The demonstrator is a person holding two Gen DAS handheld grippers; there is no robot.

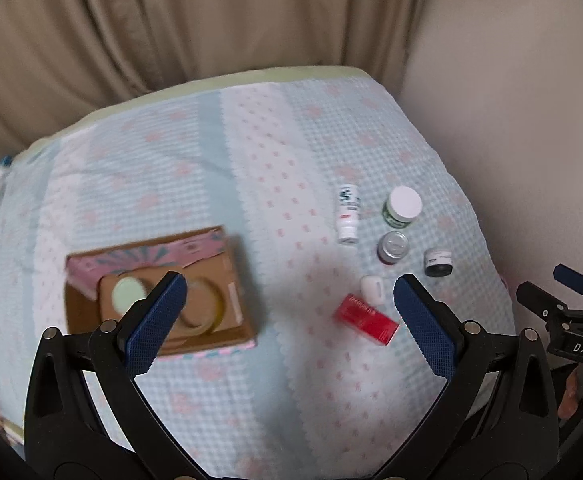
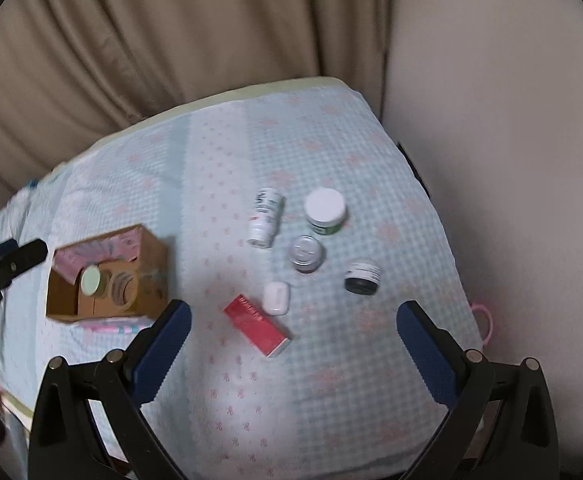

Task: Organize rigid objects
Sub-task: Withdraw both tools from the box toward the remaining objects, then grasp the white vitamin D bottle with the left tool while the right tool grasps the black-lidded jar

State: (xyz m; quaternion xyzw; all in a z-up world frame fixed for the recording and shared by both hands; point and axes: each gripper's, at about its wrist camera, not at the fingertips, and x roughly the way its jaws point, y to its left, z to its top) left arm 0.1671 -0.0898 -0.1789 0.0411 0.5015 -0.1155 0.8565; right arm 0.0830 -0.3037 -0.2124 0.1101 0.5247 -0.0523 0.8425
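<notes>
A beige curtain [image 1: 131,32] hangs behind the patterned bedspread [image 1: 275,152].

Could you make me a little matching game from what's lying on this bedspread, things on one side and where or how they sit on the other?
Things:
1. red rectangular carton
2. white plastic bottle with printed label
3. pale green round lid
4. small black jar with white label

Places or states:
A. inside the open brown cardboard box
B. lying on its side, far end of the group
C. nearest the grippers
D. rightmost of the group

Pairs: 1-C, 2-B, 3-A, 4-D
</notes>
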